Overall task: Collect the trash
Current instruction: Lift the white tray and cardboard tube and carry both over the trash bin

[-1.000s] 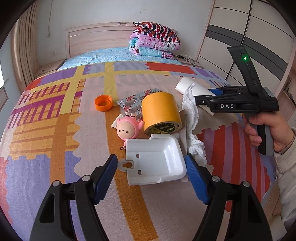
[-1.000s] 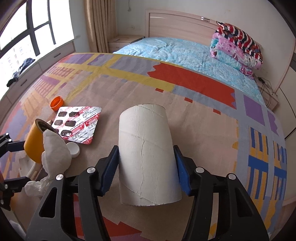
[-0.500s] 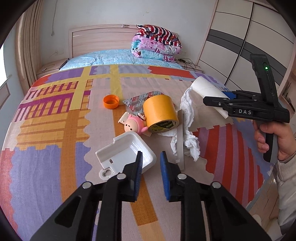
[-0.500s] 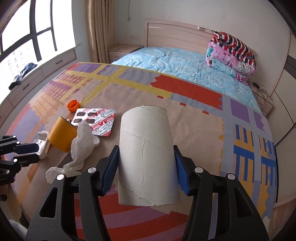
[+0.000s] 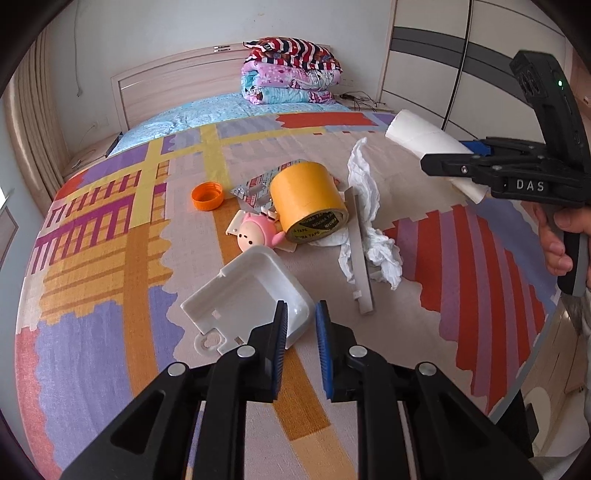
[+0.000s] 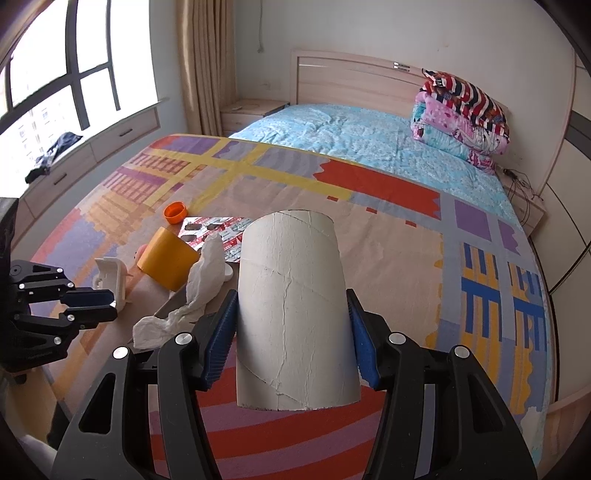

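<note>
Bedroom: light wooden headboard against white wall; patchwork bedspread over blue sheet; 1 folded quilt stack (striped top); daylight through dark-framed window; beige curtain.

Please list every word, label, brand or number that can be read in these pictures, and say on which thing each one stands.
"DAS": white letters on the side of the right gripper.
"NUMA TAPE": black print, repeated around the inner core of the yellow tape roll.
Red print on the blister pack: too small and blurred to read.
No readable text on the cardboard tube, orange cap, white tray or pink toy.
</note>
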A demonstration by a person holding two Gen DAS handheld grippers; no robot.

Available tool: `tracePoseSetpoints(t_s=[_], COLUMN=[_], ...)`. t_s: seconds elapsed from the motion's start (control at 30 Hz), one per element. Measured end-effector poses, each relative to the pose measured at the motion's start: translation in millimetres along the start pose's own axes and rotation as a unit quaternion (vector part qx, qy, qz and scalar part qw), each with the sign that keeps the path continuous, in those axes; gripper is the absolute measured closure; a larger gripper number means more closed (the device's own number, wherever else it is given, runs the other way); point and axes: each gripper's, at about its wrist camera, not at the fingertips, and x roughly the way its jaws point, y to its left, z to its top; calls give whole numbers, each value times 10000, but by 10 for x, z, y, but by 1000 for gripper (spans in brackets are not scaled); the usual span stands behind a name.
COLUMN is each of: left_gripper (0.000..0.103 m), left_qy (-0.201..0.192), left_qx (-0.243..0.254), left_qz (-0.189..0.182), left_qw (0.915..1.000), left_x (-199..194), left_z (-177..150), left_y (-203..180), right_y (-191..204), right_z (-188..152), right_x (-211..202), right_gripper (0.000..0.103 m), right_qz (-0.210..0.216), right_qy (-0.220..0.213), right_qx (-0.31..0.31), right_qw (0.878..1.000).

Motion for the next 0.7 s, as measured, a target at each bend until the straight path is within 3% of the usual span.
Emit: tracePoseSetpoints(t_s=[0.3,0.43,0.7], left_gripper=[88,95,95], left_qy=[65,46,-72], left_qx=[220,215,156], left_qz=[84,8,-45], left_qw=[9997,9998,9998], left_x=[92,78,-50], left_z=[7,29,54], left_y=[-42,-22,-42], right_y=[49,55,116], right_z=[-84,-115,-159], right_x=[11,-11,-163], right_gripper=[47,47,47], right_qz=[93,124,192], right_qy=[2,-16,-143], right_qx=[51,82,75], right_qw=[9999,9999,9997])
